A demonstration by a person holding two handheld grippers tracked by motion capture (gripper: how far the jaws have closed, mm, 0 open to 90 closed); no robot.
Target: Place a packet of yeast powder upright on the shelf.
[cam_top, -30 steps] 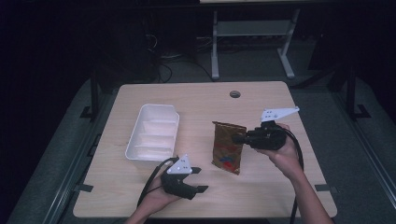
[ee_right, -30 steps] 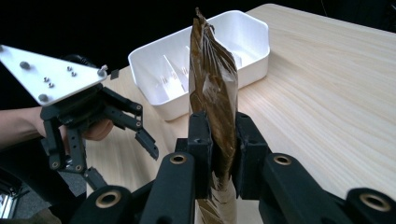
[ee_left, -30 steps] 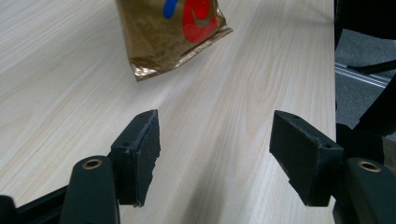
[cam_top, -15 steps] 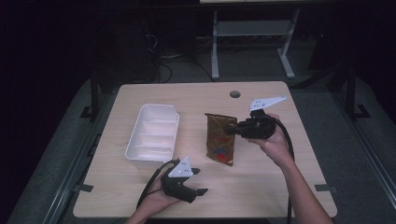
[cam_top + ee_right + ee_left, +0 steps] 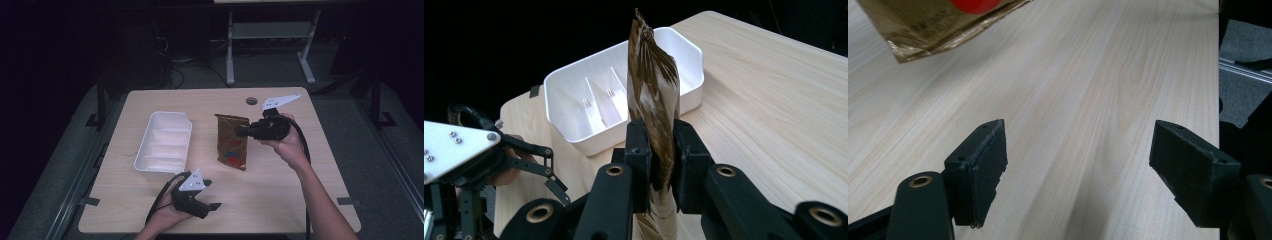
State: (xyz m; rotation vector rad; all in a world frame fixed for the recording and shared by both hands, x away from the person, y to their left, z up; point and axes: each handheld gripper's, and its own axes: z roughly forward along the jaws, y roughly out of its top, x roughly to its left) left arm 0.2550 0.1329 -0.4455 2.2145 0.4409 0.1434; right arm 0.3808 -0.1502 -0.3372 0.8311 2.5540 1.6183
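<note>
Step in hand, as I judge it: carrying the brown snack pouch over to the white divided tray. My right hand-held gripper is clamped on the pouch's right edge, jaws narrow and pressing the foil flat between the pads. The pouch hangs upright over the tabletop, near the middle; I can't tell whether its bottom edge rests on the wood or is just clear of it.

My left hand-held gripper sits low at the near edge of the tabletop, about 6 o'clock from the tray. Its jaws have just been opening and now stand wide, with nothing between them but bare wood. In the left gripper view the pouch's lower corner shows at roughly 11 o'clock, well apart from the pads.

Relative to the right hand-held gripper, the pouch is right in the grip, extending up and down from the jaws. The tray lies at 9 o'clock from the pouch in the high view, near but not touching it; in the right gripper view its compartments sit just behind the pouch.

Next move calls for swinging the pouch toward 9 o'clock until it's over a compartment, lowering it in, then letting the jaws go. Left stays clear or steadies the tray.
</note>
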